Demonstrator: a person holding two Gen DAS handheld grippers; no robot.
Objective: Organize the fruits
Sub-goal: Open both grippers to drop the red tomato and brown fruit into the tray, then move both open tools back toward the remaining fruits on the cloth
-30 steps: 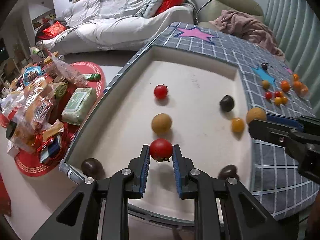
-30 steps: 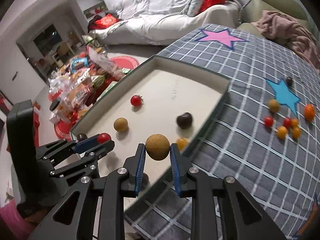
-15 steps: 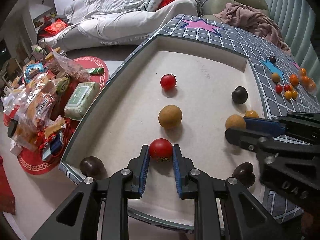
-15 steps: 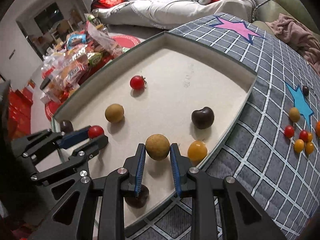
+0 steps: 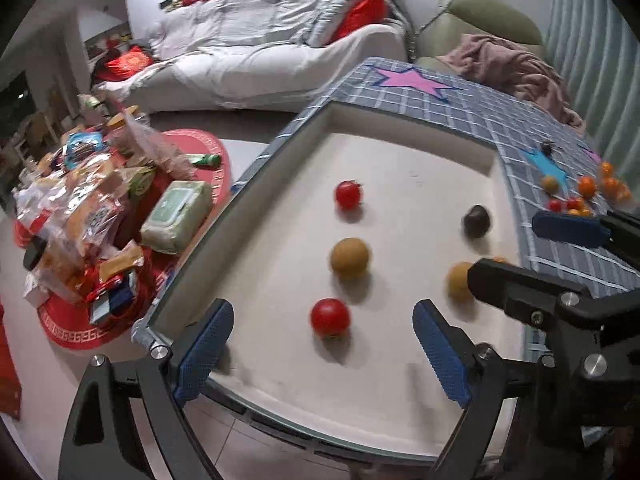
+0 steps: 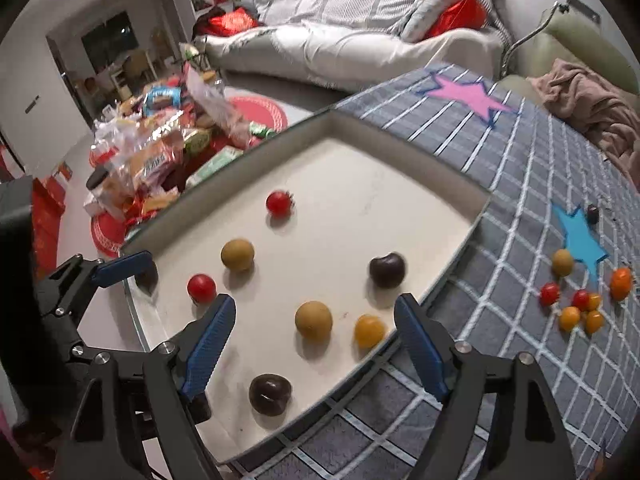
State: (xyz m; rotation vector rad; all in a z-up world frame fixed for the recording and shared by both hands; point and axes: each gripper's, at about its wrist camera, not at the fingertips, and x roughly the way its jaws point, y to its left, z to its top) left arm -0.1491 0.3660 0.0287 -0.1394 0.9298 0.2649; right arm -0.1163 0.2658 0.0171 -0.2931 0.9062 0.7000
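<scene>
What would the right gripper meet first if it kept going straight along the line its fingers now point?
Probably the tan round fruit, which lies on the tray floor between the opening jaws of the right gripper, touching neither pad. Depth is hard to judge.

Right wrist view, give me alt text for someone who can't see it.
The right gripper is opening over a white tray, a tan fruit lying loose between its blue pads. Seven more fruits lie in the tray, others on the checked cloth, with the left gripper at the tray's left edge.
</scene>
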